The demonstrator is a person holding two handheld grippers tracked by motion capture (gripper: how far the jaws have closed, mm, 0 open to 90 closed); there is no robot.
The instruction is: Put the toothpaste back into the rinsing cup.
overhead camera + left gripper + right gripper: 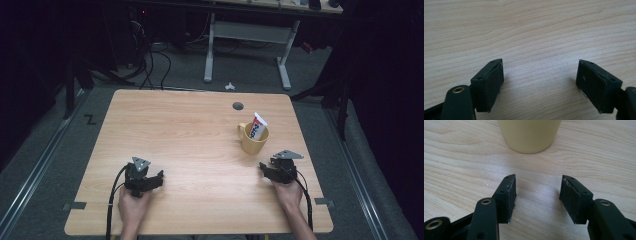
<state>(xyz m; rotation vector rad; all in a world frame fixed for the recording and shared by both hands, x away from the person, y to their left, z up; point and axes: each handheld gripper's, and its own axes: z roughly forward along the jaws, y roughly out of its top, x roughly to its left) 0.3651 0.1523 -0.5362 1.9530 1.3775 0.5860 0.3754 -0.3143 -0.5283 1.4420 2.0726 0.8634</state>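
Observation:
A yellow mug (252,139) stands upright on the wooden table (190,130), right of centre, its handle toward the left. A white toothpaste tube (258,125) with red and blue print leans inside it, sticking out above the rim. My right gripper (265,169) rests on the table just in front of the mug, open and empty; in the right gripper view the mug's base (529,135) sits a short way beyond the gripper (537,188). My left gripper (157,179) lies near the front left, held by a hand. It stands open (540,75) over bare wood.
A round cable hole (238,106) sits near the table's far edge. Beyond the table are a white desk frame (247,45) and cables on the grey floor (150,65). A metal rail (40,160) runs along the left side.

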